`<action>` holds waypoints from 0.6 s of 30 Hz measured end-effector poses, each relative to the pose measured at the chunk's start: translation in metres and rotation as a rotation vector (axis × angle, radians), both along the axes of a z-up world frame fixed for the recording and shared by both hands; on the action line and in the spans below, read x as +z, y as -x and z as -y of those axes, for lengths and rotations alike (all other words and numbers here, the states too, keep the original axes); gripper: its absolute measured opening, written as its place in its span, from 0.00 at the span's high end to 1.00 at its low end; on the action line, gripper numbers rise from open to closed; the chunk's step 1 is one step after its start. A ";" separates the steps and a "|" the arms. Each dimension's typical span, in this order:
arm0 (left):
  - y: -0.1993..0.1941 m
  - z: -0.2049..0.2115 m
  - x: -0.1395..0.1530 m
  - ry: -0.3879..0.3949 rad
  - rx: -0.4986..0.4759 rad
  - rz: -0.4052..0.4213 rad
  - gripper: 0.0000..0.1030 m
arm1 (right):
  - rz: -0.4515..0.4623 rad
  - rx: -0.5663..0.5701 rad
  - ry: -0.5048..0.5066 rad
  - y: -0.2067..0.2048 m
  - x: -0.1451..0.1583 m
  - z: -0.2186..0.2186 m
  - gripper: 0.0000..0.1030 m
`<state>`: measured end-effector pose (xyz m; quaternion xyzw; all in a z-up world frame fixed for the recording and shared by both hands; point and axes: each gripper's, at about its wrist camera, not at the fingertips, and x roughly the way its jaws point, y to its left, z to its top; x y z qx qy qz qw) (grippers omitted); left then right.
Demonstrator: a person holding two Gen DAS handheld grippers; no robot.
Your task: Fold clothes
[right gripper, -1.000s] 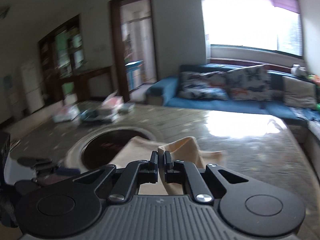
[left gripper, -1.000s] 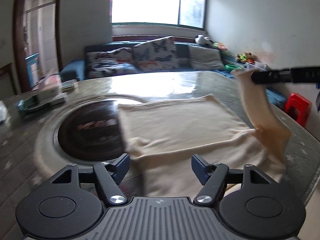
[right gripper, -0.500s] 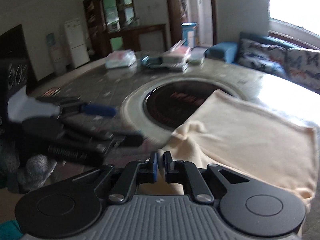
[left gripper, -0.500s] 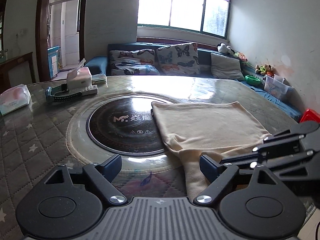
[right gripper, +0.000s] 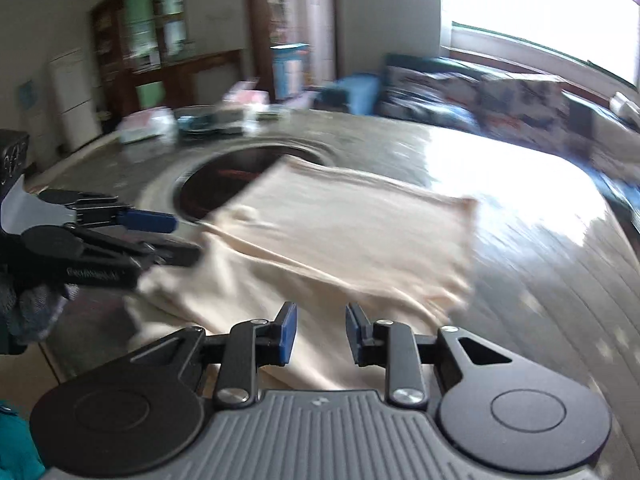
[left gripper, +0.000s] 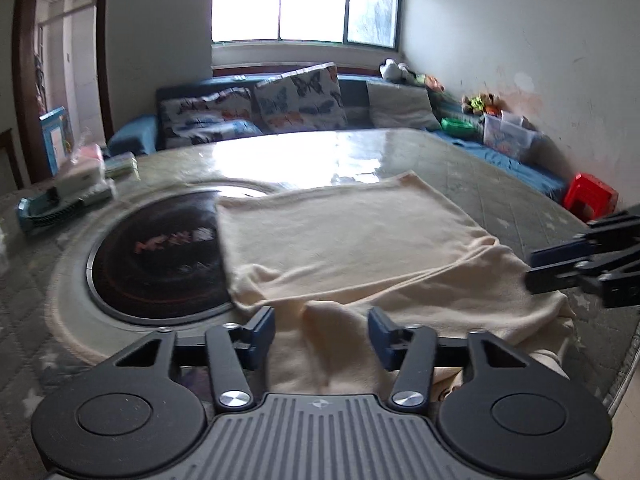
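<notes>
Though rumpled at near edge, soft cream garment point(left gripper: 344, 240) on glossy table point(left gripper: 500, 184); both claws, L point(left gripper: 321, 332) & R point(right gripper: 320, 332), agape, empty.

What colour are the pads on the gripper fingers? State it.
Blue pads on black fingers, clearest in the left wrist view.

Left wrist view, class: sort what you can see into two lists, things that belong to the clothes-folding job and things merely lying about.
Part of the job:
cream garment, partly folded on the table
left tool, open
right tool, open

Just lying about:
dark round inset
boxes and packets at the table's far left
sofa cushions
red stool
</notes>
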<state>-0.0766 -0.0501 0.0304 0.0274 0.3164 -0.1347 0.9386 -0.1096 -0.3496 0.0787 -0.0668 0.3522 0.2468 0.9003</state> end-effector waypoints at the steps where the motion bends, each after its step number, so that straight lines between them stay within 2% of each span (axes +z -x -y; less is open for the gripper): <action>1: -0.003 0.003 -0.002 -0.005 -0.005 -0.009 0.50 | -0.006 -0.025 0.004 0.002 -0.002 0.010 0.73; 5: -0.012 0.015 -0.010 -0.031 -0.022 -0.031 0.50 | -0.023 -0.078 0.024 0.010 -0.012 0.036 0.69; 7: -0.014 0.018 -0.012 -0.049 -0.024 -0.032 0.71 | -0.034 -0.089 0.027 0.013 -0.017 0.044 0.68; 9: -0.014 0.020 -0.011 -0.057 -0.024 -0.030 0.83 | -0.045 -0.095 0.027 0.015 -0.021 0.050 0.67; 10: -0.014 0.021 -0.008 -0.061 -0.024 -0.019 0.86 | -0.050 -0.095 0.027 0.016 -0.023 0.051 0.67; 14: -0.010 0.025 0.008 -0.079 -0.021 0.046 0.89 | -0.042 -0.093 0.049 0.020 -0.031 0.053 0.65; 18: -0.008 0.023 0.028 -0.066 -0.026 0.102 0.89 | -0.054 -0.107 0.049 0.017 -0.036 0.052 0.65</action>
